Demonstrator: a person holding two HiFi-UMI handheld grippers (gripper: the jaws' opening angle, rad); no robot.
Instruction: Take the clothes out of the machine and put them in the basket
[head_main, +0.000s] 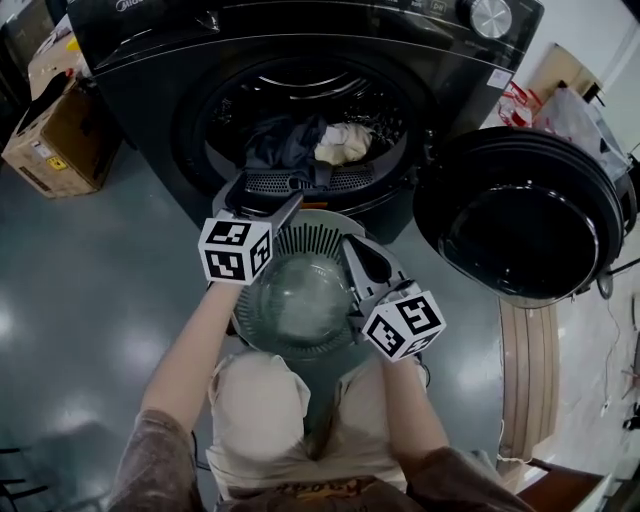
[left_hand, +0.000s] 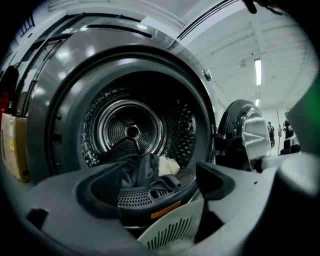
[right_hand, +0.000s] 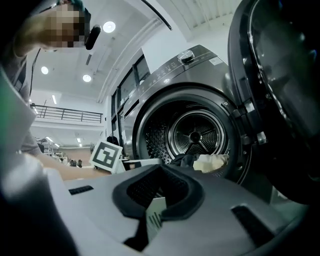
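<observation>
At the mouth of the machine (head_main: 150, 90), a dark garment (head_main: 285, 140) and a cream garment (head_main: 343, 142) lie bunched on the front lip, touching each other, neither one gripped. The basket (head_main: 262, 338) sits just in front of the machine, below the opening. The door (head_main: 520, 215) is swung fully open to the machine's side.

Progress: looks early or mid-task. Both visible garments are still in the machine. The basket's bottom shows a pale grey patch; I can't tell if that is cloth or bare plastic. Left to do: grab each garment, pull it out and drop it in the basket.

Left gripper (head_main: 266, 195): jaws spread wide, nothing between the pads, aimed at the dark garment and close to the machine's opening. Right gripper (head_main: 352, 248): jaws closed tip to tip, empty, hanging over the basket rim short of the machine.

Views: only the head view shows the basket's inside and a cardboard box (head_main: 60, 130) beside the machine. The left gripper view shows the drum (left_hand: 132, 131) empty behind the pile and an orange label (left_hand: 166, 209) under the opening. The right gripper view catches the left gripper's marker cube (right_hand: 106, 155).
</observation>
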